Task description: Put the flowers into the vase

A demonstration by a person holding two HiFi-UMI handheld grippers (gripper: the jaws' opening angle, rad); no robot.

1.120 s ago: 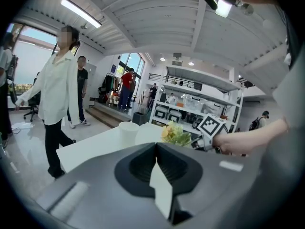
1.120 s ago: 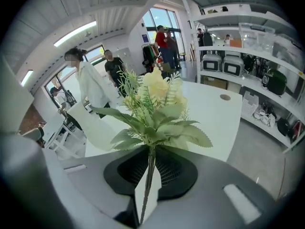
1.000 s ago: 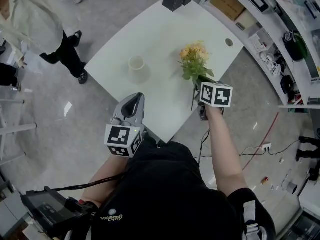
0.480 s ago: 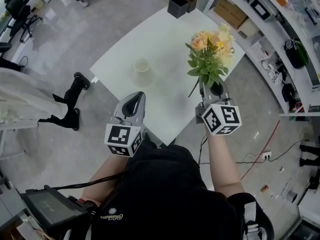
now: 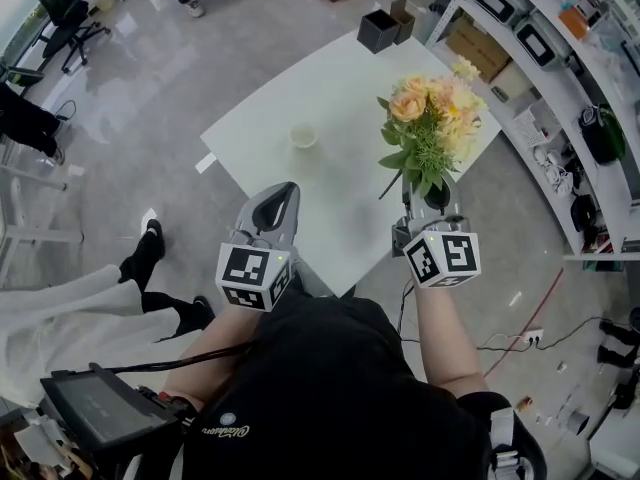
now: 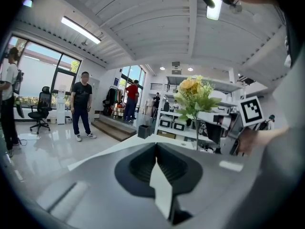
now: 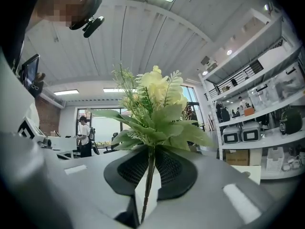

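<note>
Right gripper view: my right gripper [image 7: 151,162] is pinching the thin stem of the peach-and-yellow flower bunch [image 7: 153,109]; I am fearing it swivelling, missing the small cream vase [image 5: 303,136].

One white table [image 5: 330,78] is in view, and on it stand one pale vase [image 5: 303,136] and two small boxes at the far corner, a black box [image 5: 378,30] and a brown box [image 5: 403,18]. There is one bunch of flowers [image 5: 432,118], its blooms too crowded to count. Two grippers show, the left gripper [image 5: 283,190] and the right gripper [image 5: 434,200], each bearing one marker cube: the left cube [image 5: 252,276] and the right cube [image 5: 441,257]. One office chair [image 5: 62,18] shows at the upper left.
</note>
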